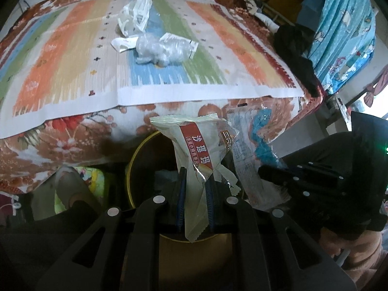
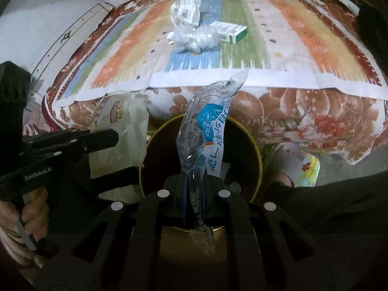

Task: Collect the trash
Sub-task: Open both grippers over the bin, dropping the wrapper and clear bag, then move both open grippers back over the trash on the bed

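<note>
Both thin, crinkly, featherlight films want pinching mid-body: the left gripper [image 1: 195, 189] jaws clench a red-banded clear snack wrapper [image 1: 194, 145], the right gripper [image 2: 194, 191] jaws a blue-printed clear plastic sleeve [image 2: 206, 131], above the round yellow-rimmed bin [image 2: 257, 150].

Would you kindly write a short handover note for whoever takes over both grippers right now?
Left gripper: shut on a red-striped snack wrapper, above the trash can.
Right gripper: shut on a blue mask wrapper, also above the can.
Done: both wrappers picked up, neither dropped yet.
Left: release both into the can, then fetch the white plastic bag, crumpled clear plastic and small green-and-white box from the striped mat.
</note>
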A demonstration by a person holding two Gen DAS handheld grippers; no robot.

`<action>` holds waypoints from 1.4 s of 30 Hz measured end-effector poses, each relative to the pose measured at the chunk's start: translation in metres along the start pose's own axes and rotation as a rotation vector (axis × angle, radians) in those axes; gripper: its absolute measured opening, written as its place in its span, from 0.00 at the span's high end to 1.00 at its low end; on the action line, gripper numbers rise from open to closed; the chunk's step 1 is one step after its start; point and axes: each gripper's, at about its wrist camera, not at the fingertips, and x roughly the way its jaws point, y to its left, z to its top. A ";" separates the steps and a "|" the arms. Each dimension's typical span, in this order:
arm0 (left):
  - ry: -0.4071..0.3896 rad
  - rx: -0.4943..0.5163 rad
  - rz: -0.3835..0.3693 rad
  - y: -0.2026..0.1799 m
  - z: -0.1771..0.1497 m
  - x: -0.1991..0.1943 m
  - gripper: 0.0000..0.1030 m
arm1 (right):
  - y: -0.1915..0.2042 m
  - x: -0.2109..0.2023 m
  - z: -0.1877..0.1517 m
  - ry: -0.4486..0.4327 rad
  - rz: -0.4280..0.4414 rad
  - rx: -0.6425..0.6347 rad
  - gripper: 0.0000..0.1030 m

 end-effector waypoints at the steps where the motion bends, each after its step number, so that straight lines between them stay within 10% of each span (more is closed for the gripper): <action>1: 0.005 0.001 0.003 -0.001 0.000 0.002 0.86 | 0.001 0.003 0.000 0.010 -0.003 -0.001 0.92; 10: -0.001 -0.043 -0.041 0.004 0.005 0.002 0.52 | -0.001 0.016 0.001 0.046 0.013 0.043 0.68; 42: -0.095 -0.139 0.023 0.033 0.043 -0.026 0.48 | 0.005 -0.009 0.068 -0.075 0.018 -0.075 0.46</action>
